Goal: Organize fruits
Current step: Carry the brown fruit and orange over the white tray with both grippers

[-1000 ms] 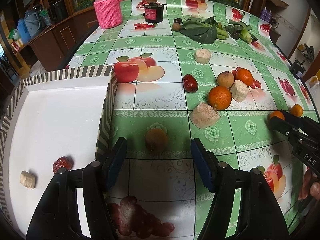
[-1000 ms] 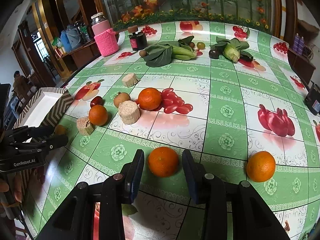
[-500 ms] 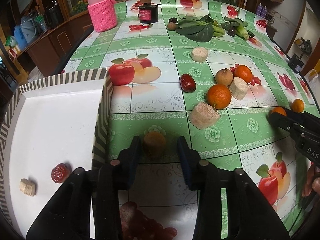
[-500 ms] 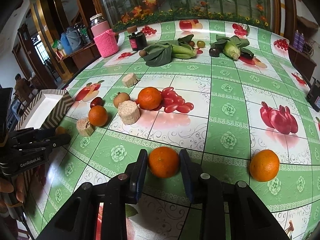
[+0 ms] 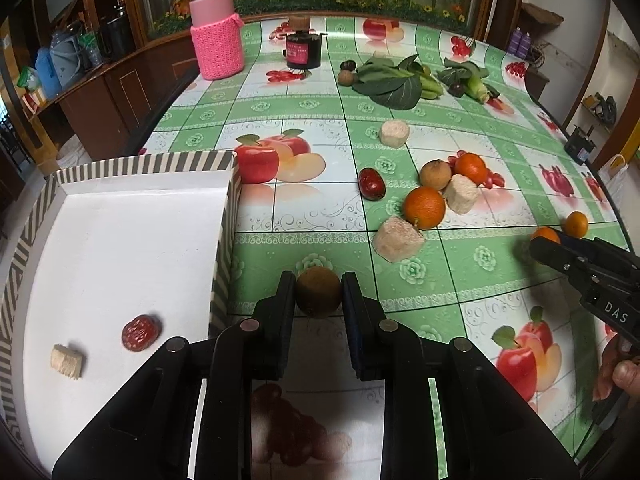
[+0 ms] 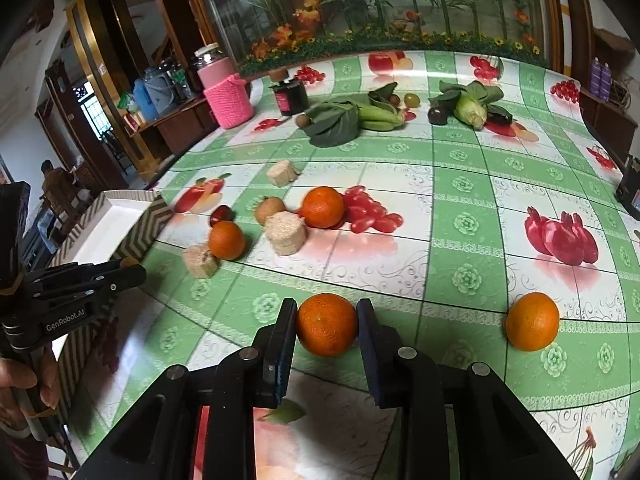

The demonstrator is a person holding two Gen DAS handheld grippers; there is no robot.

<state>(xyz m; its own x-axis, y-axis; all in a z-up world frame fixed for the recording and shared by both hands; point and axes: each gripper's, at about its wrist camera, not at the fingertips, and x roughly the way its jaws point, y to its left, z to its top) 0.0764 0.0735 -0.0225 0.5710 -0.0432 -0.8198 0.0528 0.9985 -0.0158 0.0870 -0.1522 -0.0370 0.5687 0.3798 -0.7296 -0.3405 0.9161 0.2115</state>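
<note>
A: Left gripper [image 5: 318,290]?
B: Jaws pinching a brown fruit [image 5: 319,291] on the worktop [image 5: 440,120], just beside the striped tray [image 5: 224,240].
A: Right gripper [image 6: 326,330]?
B: Jaws clamped on an orange [image 6: 327,324], worktop's near edge.

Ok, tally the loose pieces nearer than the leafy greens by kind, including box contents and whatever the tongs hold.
Oranges: 4
Beige blocks: 4
Red dates: 2
Brown round fruits: 2
Total: 12
</note>
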